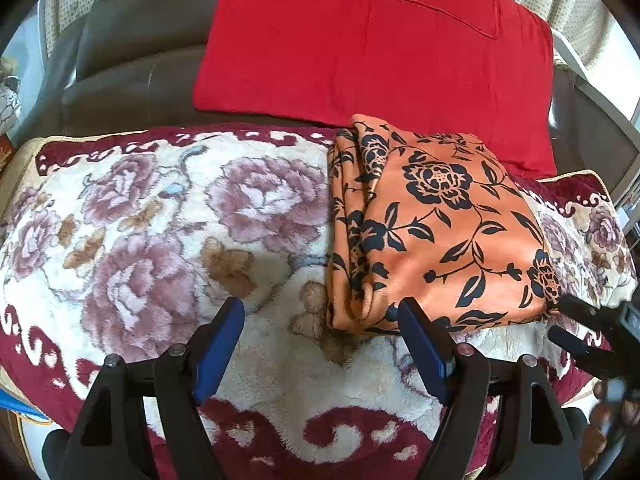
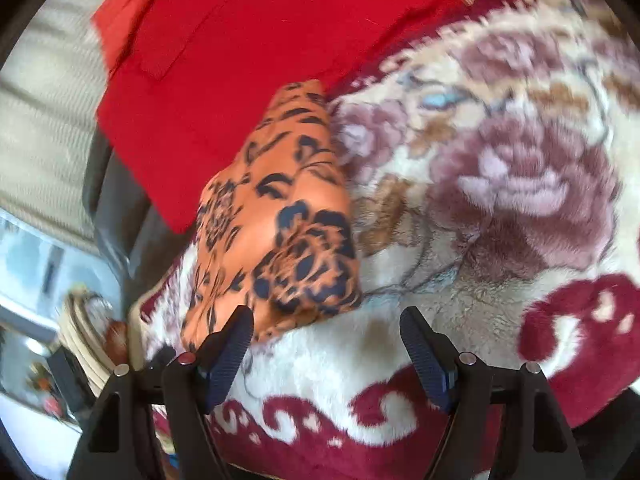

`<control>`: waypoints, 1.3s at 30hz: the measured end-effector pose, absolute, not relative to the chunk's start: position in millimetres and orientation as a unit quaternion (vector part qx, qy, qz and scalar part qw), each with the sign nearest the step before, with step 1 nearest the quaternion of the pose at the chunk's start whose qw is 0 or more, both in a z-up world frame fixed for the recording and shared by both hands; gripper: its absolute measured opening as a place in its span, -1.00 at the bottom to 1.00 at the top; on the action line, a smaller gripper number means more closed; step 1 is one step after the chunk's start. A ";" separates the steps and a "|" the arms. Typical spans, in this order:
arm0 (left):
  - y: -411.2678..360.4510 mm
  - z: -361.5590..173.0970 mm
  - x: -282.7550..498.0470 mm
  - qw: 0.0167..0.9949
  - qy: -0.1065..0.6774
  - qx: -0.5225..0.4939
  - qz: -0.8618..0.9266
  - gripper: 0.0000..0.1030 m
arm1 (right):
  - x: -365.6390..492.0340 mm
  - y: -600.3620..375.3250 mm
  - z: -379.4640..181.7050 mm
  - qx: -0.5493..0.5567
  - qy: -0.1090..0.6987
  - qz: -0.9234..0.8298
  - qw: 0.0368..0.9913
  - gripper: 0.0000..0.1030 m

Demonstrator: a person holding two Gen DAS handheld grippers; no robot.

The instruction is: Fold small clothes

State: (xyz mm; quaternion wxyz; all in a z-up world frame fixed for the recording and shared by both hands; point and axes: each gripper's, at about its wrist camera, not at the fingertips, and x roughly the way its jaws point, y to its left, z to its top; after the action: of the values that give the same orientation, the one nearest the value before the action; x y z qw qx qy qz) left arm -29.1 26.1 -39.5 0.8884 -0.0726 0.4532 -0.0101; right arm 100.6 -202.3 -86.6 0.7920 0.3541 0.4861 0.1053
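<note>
An orange cloth with a black flower print [image 1: 432, 232] lies folded into a compact rectangle on the plush floral blanket [image 1: 160, 220]. It also shows in the right wrist view [image 2: 276, 224], blurred. My left gripper [image 1: 320, 320] is open and empty, just in front of the cloth's near left corner. My right gripper [image 2: 326, 328] is open and empty, close to the cloth's near end; its black fingers [image 1: 580, 320] show at the right edge of the left wrist view.
A red cushion [image 1: 372, 40] leans on the dark sofa back [image 1: 132, 60] behind the cloth, and shows in the right wrist view [image 2: 224, 60]. The blanket [image 2: 500, 184] spreads wide to the left of the cloth. Household clutter [image 2: 80, 336] sits beyond the sofa's edge.
</note>
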 end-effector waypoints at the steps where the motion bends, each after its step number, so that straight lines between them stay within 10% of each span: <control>1: 25.5 -39.7 -29.0 0.889 0.453 -0.072 -0.012 0.54 | 104.3 -202.6 -89.0 0.362 0.485 0.110 0.788 0.53; 4: 21.7 -39.9 -27.0 0.889 0.452 -0.067 -0.019 0.54 | 123.0 -196.9 -100.6 0.373 0.499 0.125 0.773 0.48; 6: 20.4 -39.1 -27.1 0.890 0.451 -0.065 -0.024 0.54 | 134.7 -188.7 -103.8 0.358 0.509 0.135 0.771 -0.36; 12: 22.0 -35.6 -25.9 0.897 0.436 -0.063 -0.035 0.54 | 137.7 -182.1 -77.6 0.299 0.492 0.118 0.809 -0.55; 15: 21.5 -37.4 -24.0 0.894 0.442 -0.066 -0.036 0.54 | 137.5 -187.3 -97.7 0.334 0.498 0.123 0.791 -0.30; 17: 20.5 -36.2 -26.0 0.895 0.439 -0.067 -0.034 0.54 | 130.0 -190.4 -89.8 0.331 0.490 0.114 0.799 0.31; 39: 11.0 -5.9 -52.5 0.910 0.409 -0.059 -0.014 0.55 | 52.3 -108.2 18.0 0.059 0.388 0.091 0.915 0.57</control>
State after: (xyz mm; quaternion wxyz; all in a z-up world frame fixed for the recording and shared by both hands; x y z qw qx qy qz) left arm -52.5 11.0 -5.9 0.9103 -0.0591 0.4094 -0.0141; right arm 52.3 -108.2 18.0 0.9152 0.0594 0.3881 0.0912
